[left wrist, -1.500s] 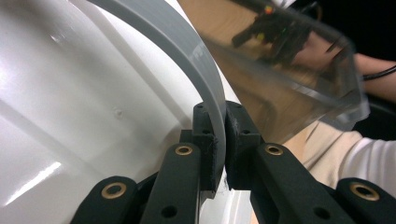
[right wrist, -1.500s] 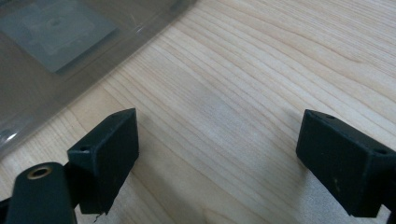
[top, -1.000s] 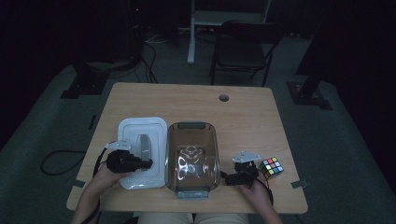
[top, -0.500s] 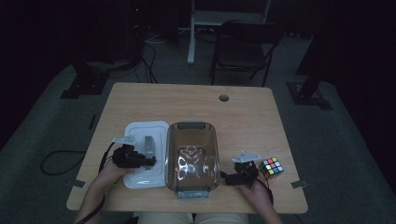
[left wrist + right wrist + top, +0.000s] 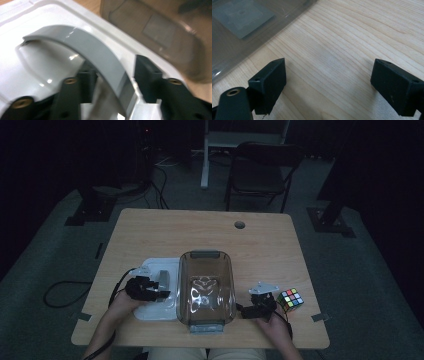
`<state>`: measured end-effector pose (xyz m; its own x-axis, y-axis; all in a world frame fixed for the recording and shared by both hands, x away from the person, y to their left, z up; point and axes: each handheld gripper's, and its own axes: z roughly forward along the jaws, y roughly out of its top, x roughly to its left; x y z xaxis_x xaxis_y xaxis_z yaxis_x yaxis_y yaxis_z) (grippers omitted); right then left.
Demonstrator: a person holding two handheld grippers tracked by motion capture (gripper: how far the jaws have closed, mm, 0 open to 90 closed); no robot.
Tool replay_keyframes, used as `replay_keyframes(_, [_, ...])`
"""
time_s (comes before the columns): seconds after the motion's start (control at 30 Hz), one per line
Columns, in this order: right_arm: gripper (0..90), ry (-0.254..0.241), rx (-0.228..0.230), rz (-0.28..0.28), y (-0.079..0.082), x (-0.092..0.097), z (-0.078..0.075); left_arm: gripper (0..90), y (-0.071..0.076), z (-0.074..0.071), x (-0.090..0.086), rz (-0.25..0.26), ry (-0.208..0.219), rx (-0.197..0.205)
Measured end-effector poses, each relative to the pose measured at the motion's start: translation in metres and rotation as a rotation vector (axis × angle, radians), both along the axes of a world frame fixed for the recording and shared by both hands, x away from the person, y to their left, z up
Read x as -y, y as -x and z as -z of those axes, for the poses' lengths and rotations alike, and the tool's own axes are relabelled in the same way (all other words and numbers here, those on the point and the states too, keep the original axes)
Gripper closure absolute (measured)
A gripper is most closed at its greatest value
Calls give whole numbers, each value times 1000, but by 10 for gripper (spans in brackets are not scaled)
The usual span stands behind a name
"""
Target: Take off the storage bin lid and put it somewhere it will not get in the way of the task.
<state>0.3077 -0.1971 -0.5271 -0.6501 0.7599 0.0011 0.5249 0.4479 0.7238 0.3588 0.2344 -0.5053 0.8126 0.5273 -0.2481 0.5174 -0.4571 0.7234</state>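
Observation:
A white lid [image 5: 150, 306] lies flat at the table's front left, with a grey arched handle [image 5: 163, 279] on top. My left gripper [image 5: 159, 293] rests on the lid. In the left gripper view its jaws stand on either side of the handle [image 5: 100, 55], and the left gripper [image 5: 116, 80] is shut on it. A clear plastic container [image 5: 206, 287] stands just right of the lid. My right gripper [image 5: 249, 309] sits low beside the container's right wall [image 5: 242, 22]. In its own view the right gripper [image 5: 328, 82] is open over bare wood.
A colourful puzzle cube [image 5: 290, 298] sits just right of my right gripper. The table [image 5: 200, 232] has a round cable hole [image 5: 239, 225] near its far edge. A folding chair [image 5: 260, 175] stands beyond the table.
My left gripper has slid right across the lid to the grey handle and now grips it. The right gripper has stayed in place.

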Motion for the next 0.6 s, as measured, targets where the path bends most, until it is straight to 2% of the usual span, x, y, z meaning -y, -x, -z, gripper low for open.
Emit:
replay_keyframes(0.07, [127, 0, 0, 0, 0, 0, 0, 485, -1, -1, -2, -24, -4, 0])
replay_keyframes(0.27, [127, 0, 0, 0, 0, 0, 0, 463, -2, -4, -12, -74, 9, -12])
replay_keyframes(0.5, [127, 0, 0, 0, 0, 0, 0, 462, 1, -11, -23, -140, 44, 7])
replay_keyframes(0.6, [127, 0, 0, 0, 0, 0, 0, 405, 1, -13, -27, -187, 41, 1])
